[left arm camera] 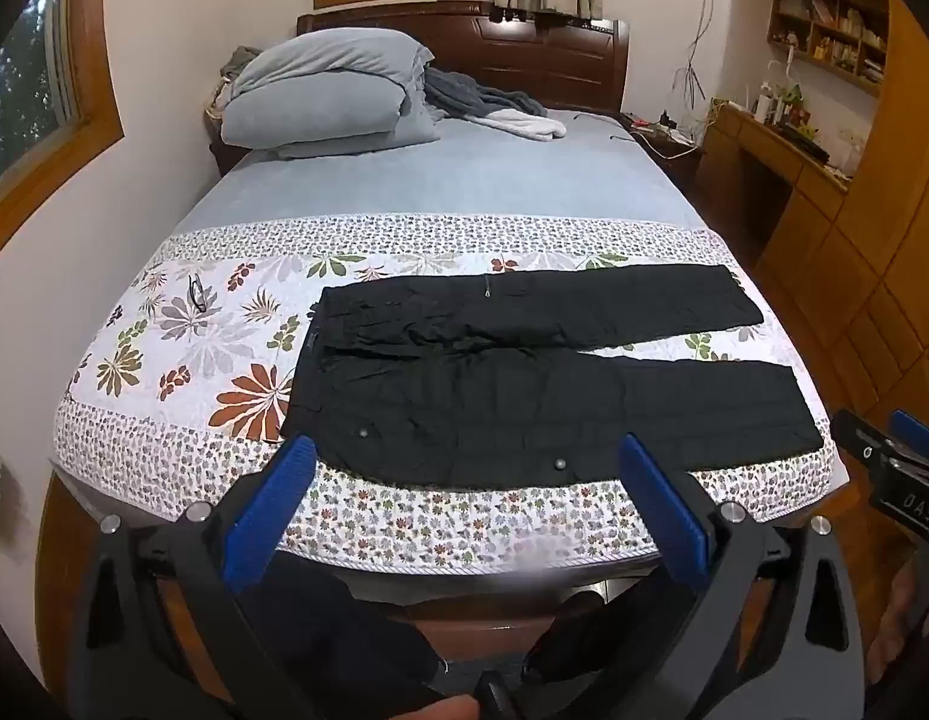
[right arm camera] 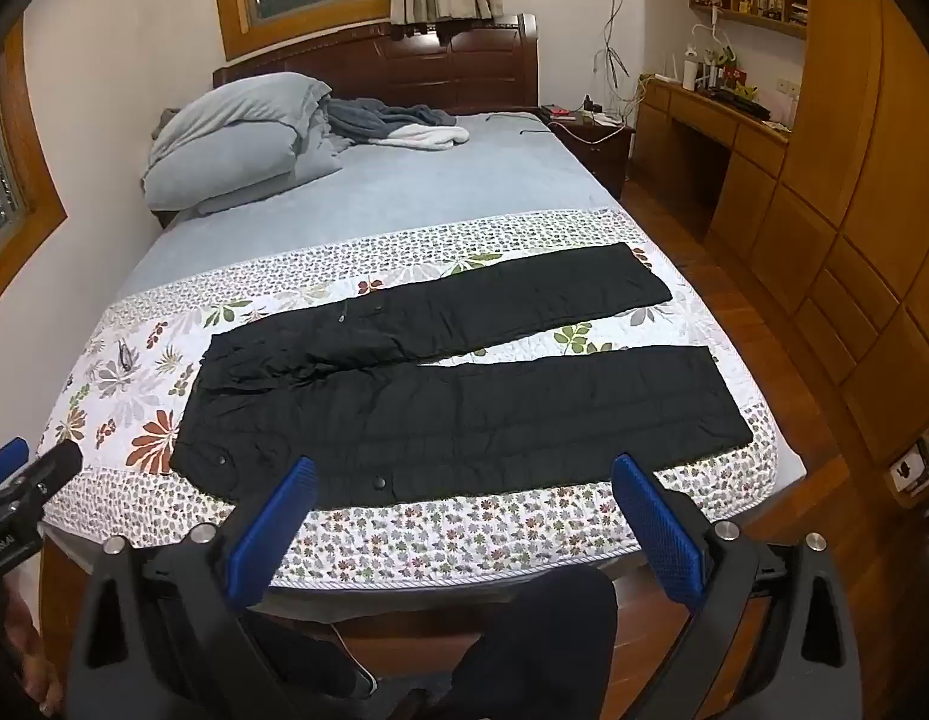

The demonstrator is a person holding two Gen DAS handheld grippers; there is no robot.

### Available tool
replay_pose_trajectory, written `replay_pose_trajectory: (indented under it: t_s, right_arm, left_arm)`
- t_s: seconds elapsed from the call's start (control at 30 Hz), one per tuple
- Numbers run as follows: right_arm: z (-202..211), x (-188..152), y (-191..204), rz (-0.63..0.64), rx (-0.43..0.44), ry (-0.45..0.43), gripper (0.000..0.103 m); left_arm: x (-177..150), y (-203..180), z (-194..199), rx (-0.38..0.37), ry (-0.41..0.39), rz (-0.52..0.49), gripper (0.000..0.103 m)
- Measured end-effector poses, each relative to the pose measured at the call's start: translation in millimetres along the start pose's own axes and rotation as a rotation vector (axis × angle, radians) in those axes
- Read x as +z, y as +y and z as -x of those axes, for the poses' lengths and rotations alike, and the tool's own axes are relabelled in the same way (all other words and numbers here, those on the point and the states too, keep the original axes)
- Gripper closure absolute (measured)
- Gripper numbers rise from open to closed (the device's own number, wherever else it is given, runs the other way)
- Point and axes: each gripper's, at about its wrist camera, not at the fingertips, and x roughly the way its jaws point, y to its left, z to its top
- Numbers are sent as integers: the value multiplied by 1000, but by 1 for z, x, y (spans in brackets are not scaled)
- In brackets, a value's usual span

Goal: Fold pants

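Observation:
Black pants (left arm camera: 524, 372) lie flat and unfolded on the floral quilt (left arm camera: 182, 330) at the foot of the bed, waistband to the left, both legs spread apart toward the right. They also show in the right wrist view (right arm camera: 464, 402). My left gripper (left arm camera: 467, 459) is open and empty, held above the bed's near edge in front of the waist end. My right gripper (right arm camera: 464, 480) is open and empty, also above the near edge, in front of the near leg. The right gripper shows at the left wrist view's right edge (left arm camera: 896, 456).
Folded grey bedding (left arm camera: 332, 96) and a grey-white garment (left arm camera: 494, 114) lie at the headboard end. Glasses (left arm camera: 197, 294) rest on the quilt left of the pants. A wooden desk (left arm camera: 782, 150) and wardrobe (right arm camera: 854, 240) stand to the right. My legs are below the bed edge.

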Motion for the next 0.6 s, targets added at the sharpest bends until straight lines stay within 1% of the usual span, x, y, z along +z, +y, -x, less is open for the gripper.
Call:
replay_pose_trajectory:
  t_s: [0.17,0.3,0.4,0.43,0.53,0.6]
  right_arm:
    - [3,-2,-2,-7,7,-12,4]
    - [-1,-1,0,2,0,3,4]
    - [1,-1,2,0,-3,-5,4]
    - [1,-1,2,-2,-3,-6,4]
    - [0,-1,5,-2,-7,-5,4]
    - [3,-3,-2,-6,-6,-5,4]
  left_arm:
    - [-1,-3,5,10,-5,-7,3]
    - [3,-4,3,15,0,-10,3]
    - [2,-8,5,14,-3,-12,3]
    - [4,-2,3,8,-2,-5,3]
    - [4,-2,2,3,3,-2,3]
    - [3,-2,1,6,3,-5,3]
